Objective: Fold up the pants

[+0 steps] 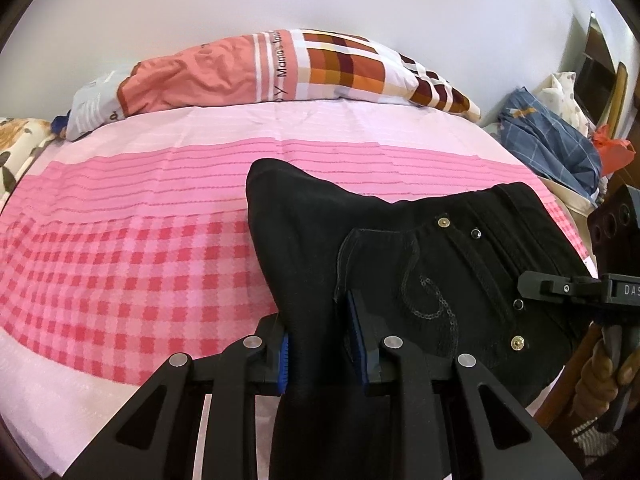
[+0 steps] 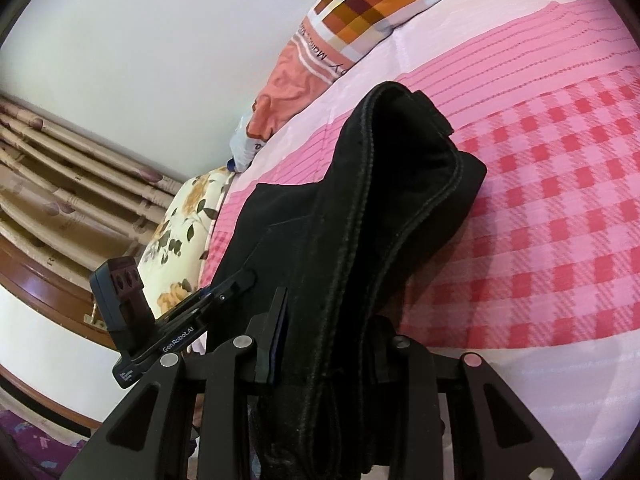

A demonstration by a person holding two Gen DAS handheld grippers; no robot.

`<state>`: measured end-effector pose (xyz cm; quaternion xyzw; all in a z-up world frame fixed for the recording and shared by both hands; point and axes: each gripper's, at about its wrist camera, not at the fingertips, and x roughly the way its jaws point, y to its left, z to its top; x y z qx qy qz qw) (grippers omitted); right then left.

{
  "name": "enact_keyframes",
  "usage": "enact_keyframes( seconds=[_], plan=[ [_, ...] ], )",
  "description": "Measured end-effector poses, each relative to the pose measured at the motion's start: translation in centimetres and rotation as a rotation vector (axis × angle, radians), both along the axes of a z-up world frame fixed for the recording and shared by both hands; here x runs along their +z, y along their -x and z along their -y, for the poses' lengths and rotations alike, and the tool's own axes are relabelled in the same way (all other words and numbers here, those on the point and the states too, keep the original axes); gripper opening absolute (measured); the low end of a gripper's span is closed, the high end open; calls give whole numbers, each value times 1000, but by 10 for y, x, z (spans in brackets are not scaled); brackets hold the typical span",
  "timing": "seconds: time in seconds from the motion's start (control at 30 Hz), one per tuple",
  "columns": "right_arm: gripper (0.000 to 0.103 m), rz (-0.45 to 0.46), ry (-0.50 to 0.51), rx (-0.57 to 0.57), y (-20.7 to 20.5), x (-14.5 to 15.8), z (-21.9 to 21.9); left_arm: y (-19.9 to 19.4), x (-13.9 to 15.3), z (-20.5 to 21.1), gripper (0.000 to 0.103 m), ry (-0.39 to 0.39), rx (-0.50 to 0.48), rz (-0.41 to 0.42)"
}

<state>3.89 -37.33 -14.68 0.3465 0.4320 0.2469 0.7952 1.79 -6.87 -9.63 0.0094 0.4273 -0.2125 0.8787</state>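
- Left wrist view: your left gripper (image 1: 320,344) is pinching a bunched fold of the black pants (image 1: 400,248), pads pressed into the cloth, so that edge lifts clear of the pink checked bedspread (image 1: 120,264).
- Right gripper (image 2: 332,340) is clamped on a thick seamed edge of the same pants, likely the waistband end.
- Pants hang between both grippers, over the bedspread's near half, well short of the pillow (image 1: 280,68).
- Two grips keep the edge taut, probably for a clean fold-over.

Pink checked bed (image 1: 120,264), black pants (image 1: 440,248), patchwork pillow (image 1: 280,68) on it
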Motion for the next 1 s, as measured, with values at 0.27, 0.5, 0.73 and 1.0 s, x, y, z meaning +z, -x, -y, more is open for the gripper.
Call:
enact_keyframes(
  seconds=[0.27, 0.5, 0.73, 1.0],
  plan=[
    [30, 20, 3, 47, -2, 10, -28, 13, 10, -28, 25, 3, 44, 16],
    [30, 41, 7, 84, -1, 18, -50, 25, 18, -50, 25, 7, 77, 31],
    [30, 57, 1, 108, 1, 26, -66, 38, 28, -67, 25, 4, 107, 52],
    [30, 80, -7, 144, 2, 33, -82, 50, 41, -79, 25, -7, 136, 73]
  ],
)
